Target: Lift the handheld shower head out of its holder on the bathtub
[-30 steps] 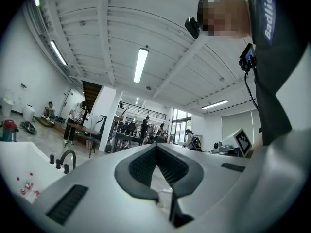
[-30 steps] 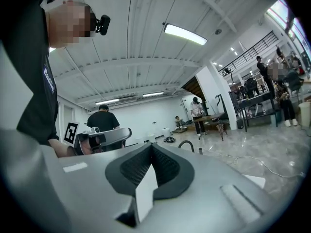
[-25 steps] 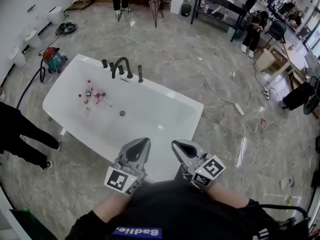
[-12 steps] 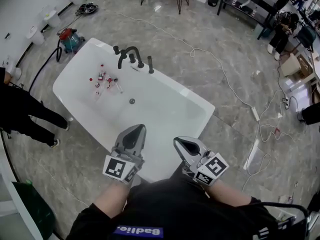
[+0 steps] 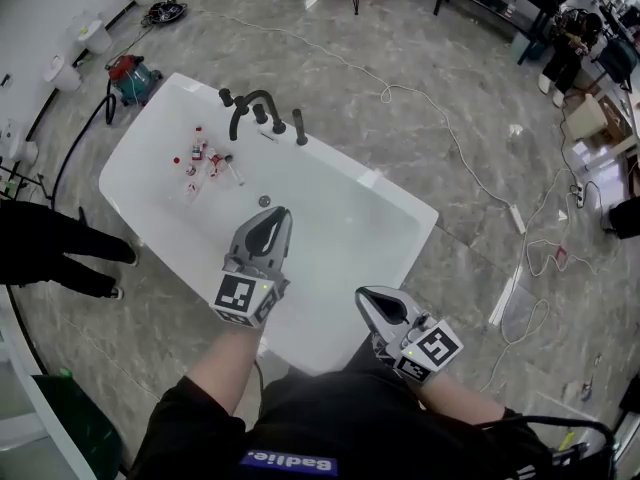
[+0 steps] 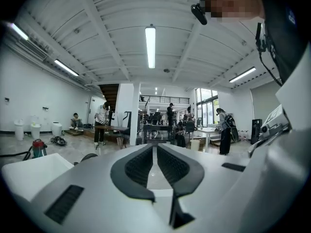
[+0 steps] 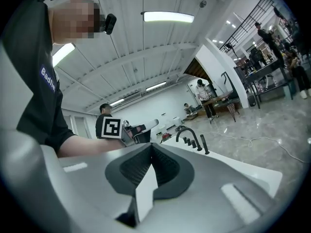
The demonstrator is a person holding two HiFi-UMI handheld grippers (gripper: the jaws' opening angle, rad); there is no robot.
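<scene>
The white bathtub (image 5: 402,204) lies ahead in the head view. On its far rim the black handheld shower head (image 5: 300,128) stands upright in its holder, just right of the curved black faucet (image 5: 245,110). My left gripper (image 5: 272,212) hangs shut and empty over the tub's inside, well short of the shower head. My right gripper (image 5: 363,294) sits shut and empty over the tub's near rim. The right gripper view shows the shower head (image 7: 204,144) beside the faucet (image 7: 187,132), far beyond the right gripper (image 7: 151,146). In the left gripper view the left gripper (image 6: 155,147) points across the room.
Several small red and white items (image 5: 205,158) lie in the tub's far end, near the drain (image 5: 264,201). A red vacuum (image 5: 125,73) stands beyond the tub. A white cable (image 5: 450,138) snakes over the floor at right. A person's legs (image 5: 55,253) stand at left.
My left gripper has moved forward, out over the tub's inside. My right gripper has sunk lower in the picture, toward my body. The tub sits slightly closer.
</scene>
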